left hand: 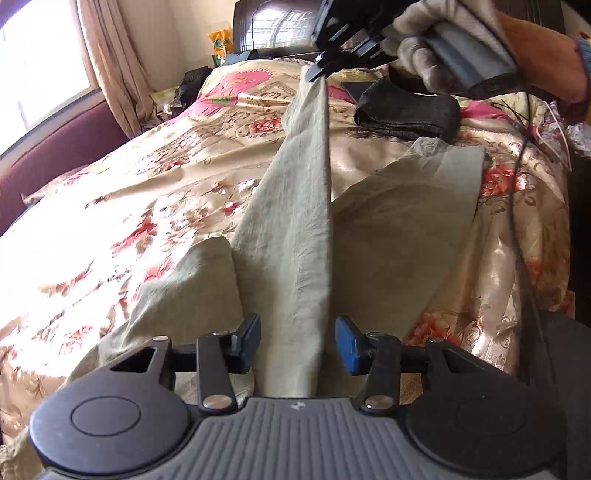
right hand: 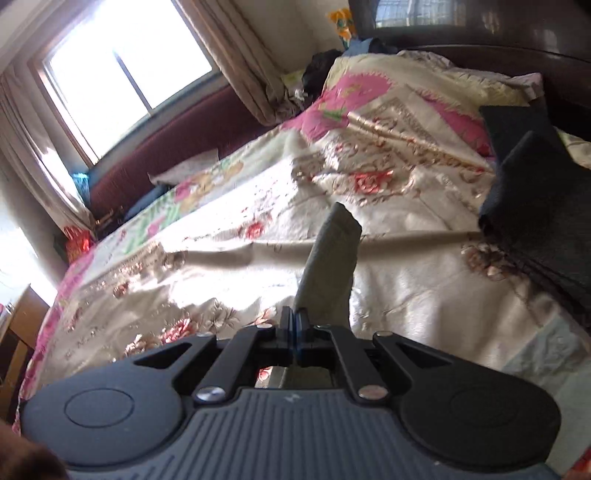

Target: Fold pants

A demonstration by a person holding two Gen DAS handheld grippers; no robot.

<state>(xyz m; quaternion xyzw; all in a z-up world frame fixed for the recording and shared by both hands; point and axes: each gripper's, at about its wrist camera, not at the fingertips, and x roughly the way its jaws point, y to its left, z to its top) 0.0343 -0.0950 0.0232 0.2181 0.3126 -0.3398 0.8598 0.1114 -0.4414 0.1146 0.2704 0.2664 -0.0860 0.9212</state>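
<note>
pants (left hand: pixel 295 229) hem hidden in right tool (right hand: pixel 295 325), possibly creased

Home bedroom: floral bedspread (left hand: pixel 177 155) on bed, curtained window (right hand: pixel 122 70), dark wooden headboard (right hand: pixel 461 33).

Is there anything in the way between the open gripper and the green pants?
No, nothing visible is in the way. The left gripper is open, and a raised fold of the green pants already runs between its fingers. The right gripper is shut on the pants' far end, holding it above the bedspread.
</note>
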